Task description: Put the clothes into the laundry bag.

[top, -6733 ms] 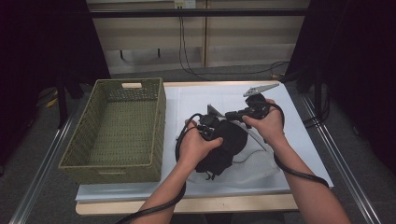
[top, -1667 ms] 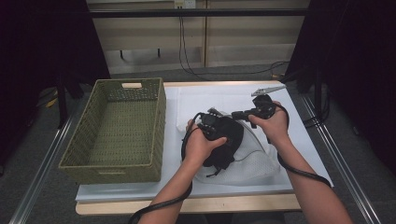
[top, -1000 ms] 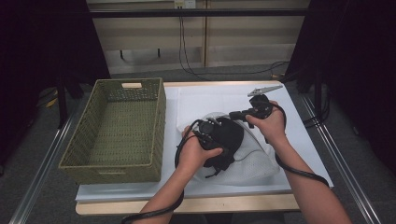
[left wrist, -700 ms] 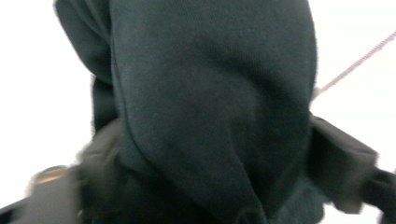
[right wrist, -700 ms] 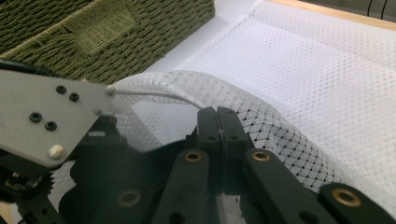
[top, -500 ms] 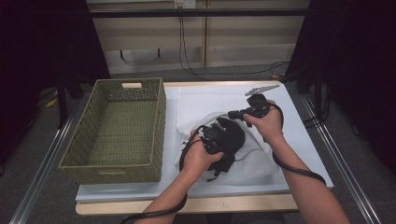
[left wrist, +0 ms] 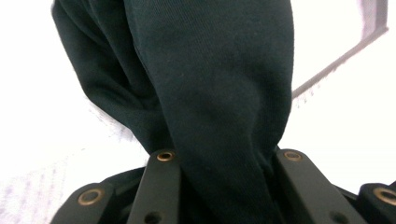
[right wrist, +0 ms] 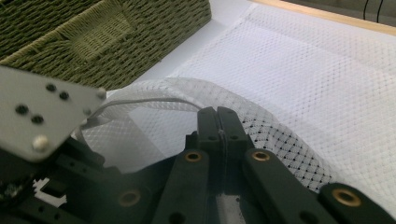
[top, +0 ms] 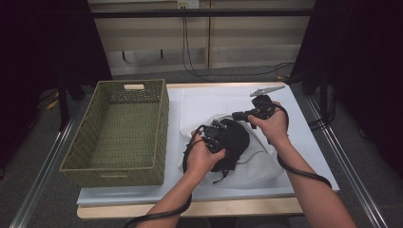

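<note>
A black garment (top: 234, 142) lies bunched at the mouth of a white mesh bag (top: 259, 164) on the table. My left gripper (top: 219, 129) reaches into the garment from the left. Its jaws have just been closing, and the dark cloth (left wrist: 224, 93) is now pinched between them. My right gripper (top: 236, 115) points left from the far side. Its jaws are shut (right wrist: 217, 122) on the bag's mesh rim (right wrist: 261, 126), which they hold lifted.
A green woven basket (top: 164, 118) with nothing in it stands left of the bag, and its wall (right wrist: 93, 37) is close beyond the mesh. A white sheet (top: 199, 99) covers the tabletop. The left gripper's grey plate (right wrist: 42, 112) is near the right jaws.
The left gripper has edged right into the black garment and its jaws have closed on the cloth. The right hand has kept still with the mesh rim.
</note>
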